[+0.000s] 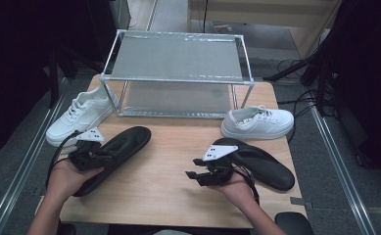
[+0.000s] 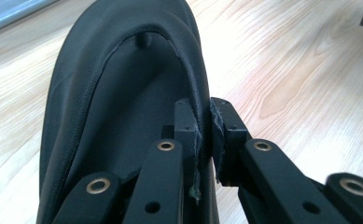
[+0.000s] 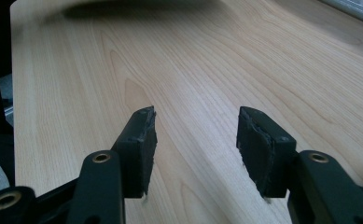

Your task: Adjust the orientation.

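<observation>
The left tongs (image 2: 206,133) pinch the thin edge of a black slipper (image 2: 123,93), one pad inside its strap and one outside. The slipper's toe points away from the tongs, over the pale wooden surface (image 2: 300,70).

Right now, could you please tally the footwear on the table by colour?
White sneakers: 2, left sneaker and right sneaker.
Black slippers: 2, left slipper and right slipper.
Total: 4
</observation>
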{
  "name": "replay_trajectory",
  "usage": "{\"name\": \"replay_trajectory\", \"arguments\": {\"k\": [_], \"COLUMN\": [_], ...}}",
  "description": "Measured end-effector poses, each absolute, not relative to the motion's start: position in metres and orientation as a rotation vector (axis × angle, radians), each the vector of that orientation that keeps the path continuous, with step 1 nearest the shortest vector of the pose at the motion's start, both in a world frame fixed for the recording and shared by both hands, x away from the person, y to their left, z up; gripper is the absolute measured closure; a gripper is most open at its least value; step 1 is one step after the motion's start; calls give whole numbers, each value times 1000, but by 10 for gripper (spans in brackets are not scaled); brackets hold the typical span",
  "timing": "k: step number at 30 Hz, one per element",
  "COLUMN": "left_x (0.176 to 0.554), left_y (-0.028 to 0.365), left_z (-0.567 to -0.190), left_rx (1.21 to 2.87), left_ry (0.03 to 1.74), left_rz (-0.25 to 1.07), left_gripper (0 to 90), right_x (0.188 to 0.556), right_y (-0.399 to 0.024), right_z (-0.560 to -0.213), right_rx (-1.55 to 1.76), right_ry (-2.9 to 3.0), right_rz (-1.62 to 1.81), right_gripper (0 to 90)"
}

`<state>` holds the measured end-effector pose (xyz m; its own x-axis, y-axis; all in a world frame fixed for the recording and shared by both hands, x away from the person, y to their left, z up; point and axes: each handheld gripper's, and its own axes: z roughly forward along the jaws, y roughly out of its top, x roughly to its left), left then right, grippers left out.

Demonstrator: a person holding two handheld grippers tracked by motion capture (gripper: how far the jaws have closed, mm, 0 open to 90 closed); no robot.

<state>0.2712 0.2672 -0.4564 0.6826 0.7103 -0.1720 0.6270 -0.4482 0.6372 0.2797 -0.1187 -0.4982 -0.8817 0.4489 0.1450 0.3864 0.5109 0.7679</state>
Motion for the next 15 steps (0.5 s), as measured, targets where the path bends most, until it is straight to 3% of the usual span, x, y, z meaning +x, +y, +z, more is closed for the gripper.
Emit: {"name": "replay_trajectory", "arguments": {"k": [15], "left_x": [290], "left_y": [219], "left_z": [-453], "left_rx": [2254], "left_ry": [952], "left_rz": [118], "left_gripper": [823], "right_x": [273], "right_y": [-133], "right_z": [-499], "right_rx": [795], "right_ry": [2623], "right_rz": [1316], "right_gripper": [485]}}
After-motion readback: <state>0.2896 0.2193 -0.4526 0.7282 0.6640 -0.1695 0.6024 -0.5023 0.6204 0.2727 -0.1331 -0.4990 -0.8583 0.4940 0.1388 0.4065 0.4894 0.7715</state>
